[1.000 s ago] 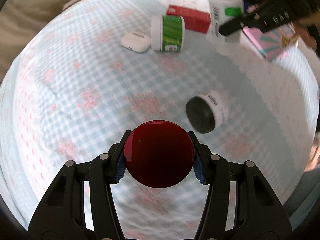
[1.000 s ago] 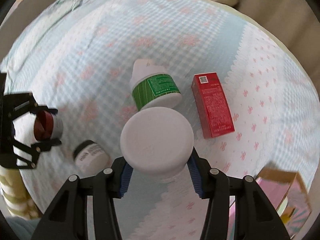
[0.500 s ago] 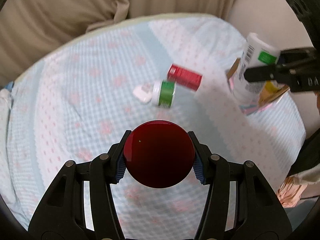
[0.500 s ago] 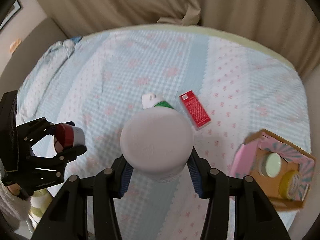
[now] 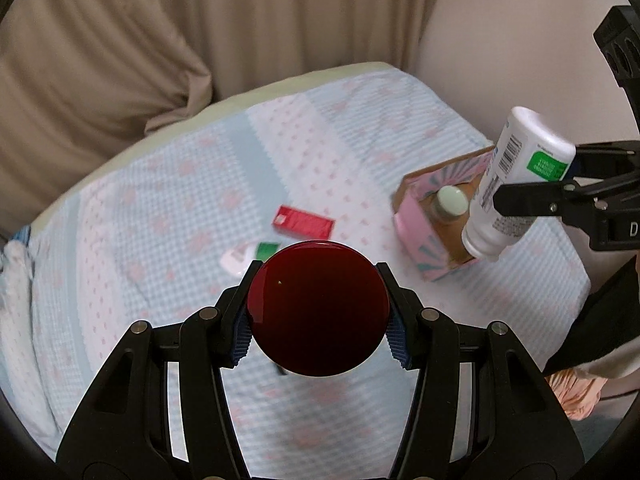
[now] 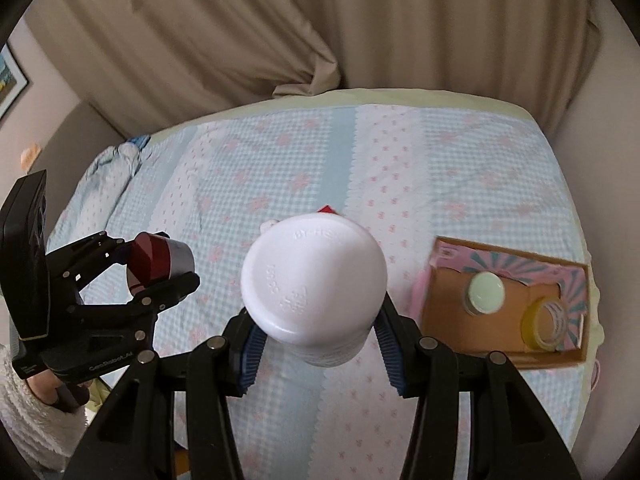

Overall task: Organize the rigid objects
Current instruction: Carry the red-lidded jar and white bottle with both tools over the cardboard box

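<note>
Red-lidded jar [image 5: 318,308] clamped in left gripper [image 5: 319,320], white bottle [image 6: 314,280] in right gripper [image 6: 316,334], seemingly above bed [image 6: 460,152].

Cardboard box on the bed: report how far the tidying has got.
Done: the cardboard box holds a white-lidded jar and a yellow jar. In hand: left gripper clamps a red-lidded jar; right gripper a white bottle. Left: red carton and more.

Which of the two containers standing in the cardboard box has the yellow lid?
The yellow-lidded jar, at the box's right end in the right wrist view; the other jar has a pale whitish-green lid.
</note>
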Tool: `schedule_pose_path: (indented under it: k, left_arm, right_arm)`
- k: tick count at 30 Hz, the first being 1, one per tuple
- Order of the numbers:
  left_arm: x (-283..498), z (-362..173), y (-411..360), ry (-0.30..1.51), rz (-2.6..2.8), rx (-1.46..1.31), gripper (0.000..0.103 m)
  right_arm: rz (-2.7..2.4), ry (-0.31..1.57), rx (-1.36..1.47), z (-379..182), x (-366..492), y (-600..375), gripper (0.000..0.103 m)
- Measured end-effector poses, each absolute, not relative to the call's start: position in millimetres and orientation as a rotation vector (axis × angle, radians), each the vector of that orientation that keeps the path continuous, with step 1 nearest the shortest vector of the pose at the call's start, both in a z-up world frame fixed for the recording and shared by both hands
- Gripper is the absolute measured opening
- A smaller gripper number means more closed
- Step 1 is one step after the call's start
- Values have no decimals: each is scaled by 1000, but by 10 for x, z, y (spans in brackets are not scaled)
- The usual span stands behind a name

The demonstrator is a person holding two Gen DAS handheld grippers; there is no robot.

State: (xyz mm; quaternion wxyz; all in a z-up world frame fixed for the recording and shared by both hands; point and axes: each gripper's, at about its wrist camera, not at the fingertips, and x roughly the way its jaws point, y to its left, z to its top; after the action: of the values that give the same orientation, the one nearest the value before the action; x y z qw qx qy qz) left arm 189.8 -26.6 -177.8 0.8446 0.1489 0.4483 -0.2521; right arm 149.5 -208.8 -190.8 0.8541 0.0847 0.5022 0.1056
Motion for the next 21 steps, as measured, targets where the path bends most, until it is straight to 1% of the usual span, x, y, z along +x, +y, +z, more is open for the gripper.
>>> schedule_pose_path:
  k: [4, 10, 14, 21]
  left_arm:
    - [1824, -1763, -756, 958, -539, 253, 51]
    - [1774, -2018, -1502, 1025, -546, 187, 51]
    - [1788, -2217, -1939, 1054, -542, 177, 51]
    - [1946, -2625, -2543, 1108, -523, 183, 51]
  right_arm:
    - [224, 1059, 193, -1885, 1367, -2563, 47]
    - [192, 1074, 209, -1957, 1262, -3342, 47]
    - [159, 1110, 228, -2149, 1281, -3858, 47]
    - [119, 1175, 330, -2604, 1399, -4423, 47]
